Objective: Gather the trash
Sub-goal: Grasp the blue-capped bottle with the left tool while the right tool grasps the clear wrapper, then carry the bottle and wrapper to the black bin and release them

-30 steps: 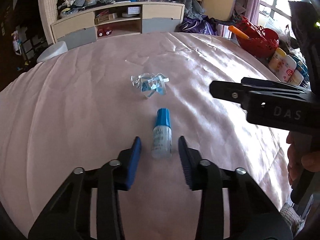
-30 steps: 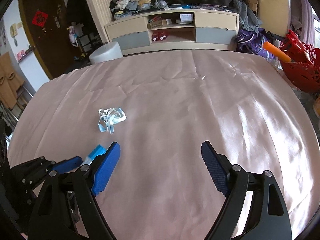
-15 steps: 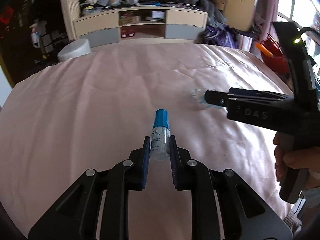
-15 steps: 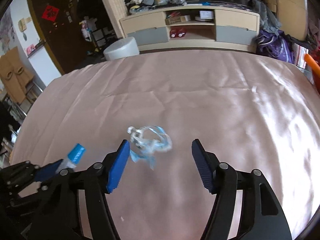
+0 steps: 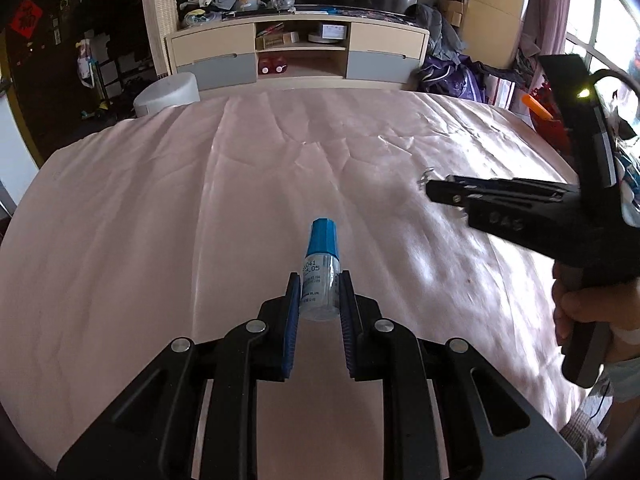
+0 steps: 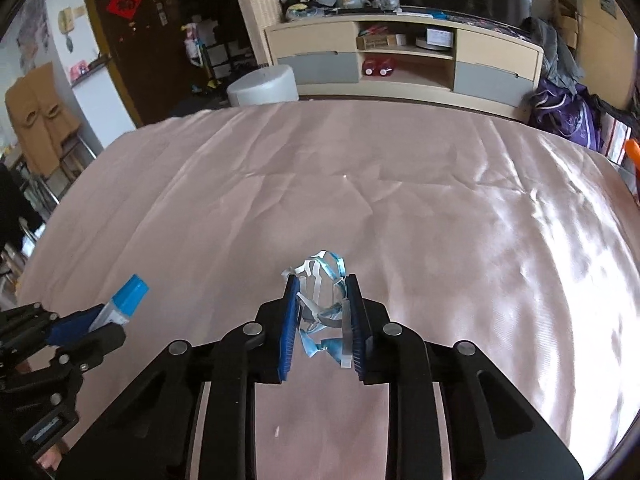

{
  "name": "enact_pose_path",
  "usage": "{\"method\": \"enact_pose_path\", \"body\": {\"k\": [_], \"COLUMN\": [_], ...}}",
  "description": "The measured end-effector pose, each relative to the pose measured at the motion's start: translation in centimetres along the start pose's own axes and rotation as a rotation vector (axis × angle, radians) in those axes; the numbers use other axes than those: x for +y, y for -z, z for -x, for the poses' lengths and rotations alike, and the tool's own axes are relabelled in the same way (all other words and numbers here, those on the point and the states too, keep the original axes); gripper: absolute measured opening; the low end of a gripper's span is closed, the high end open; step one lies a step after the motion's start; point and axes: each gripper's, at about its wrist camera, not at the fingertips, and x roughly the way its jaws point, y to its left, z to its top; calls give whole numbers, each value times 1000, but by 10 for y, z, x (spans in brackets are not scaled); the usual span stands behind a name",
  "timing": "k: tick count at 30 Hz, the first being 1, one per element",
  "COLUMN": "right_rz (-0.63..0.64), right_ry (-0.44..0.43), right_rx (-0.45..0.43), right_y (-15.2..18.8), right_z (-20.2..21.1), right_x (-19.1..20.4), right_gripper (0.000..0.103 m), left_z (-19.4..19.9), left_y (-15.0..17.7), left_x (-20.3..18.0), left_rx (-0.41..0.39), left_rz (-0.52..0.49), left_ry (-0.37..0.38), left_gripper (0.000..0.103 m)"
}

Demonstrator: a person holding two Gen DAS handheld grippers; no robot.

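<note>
Both tilt steeply down over the pink-clothed worktop [image 5: 160, 220]. The left hand-held gripper [image 5: 320, 300] clamps a small blue-capped clear bottle [image 5: 320, 268]. The right hand-held gripper [image 6: 322, 312], at three o'clock, is closing on crumpled blue-and-clear plastic scrap [image 6: 322, 300], apparently gripped.

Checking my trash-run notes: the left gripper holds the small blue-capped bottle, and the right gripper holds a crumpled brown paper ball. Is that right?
Not quite. The right gripper is closing its jaws on a crumpled wad of clear and blue plastic wrapper, not a brown paper ball, as the right wrist view shows. The left gripper does hold the small blue-capped bottle.
</note>
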Motion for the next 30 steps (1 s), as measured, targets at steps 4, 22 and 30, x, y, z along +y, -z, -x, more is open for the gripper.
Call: {"method": "enact_pose_path", "body": {"k": [4,22,30], "right_rz": [-15,27,1], "right_ry": [-5,-57,-121], "right_rx": [-24,-76,7], "right_y": [15,159,221], "right_z": [33,170,149], "right_x": [-10,5,24], "right_gripper": [24,26,27], "left_z": [20,120,123], "left_y": [9,132,198], "left_x": [-9,-73,-82], "left_rx": [-22,-65,-5], "left_rz": [-6,-41,-40], "left_ry": [10,64,86], "left_gripper": [18,18,18]}}
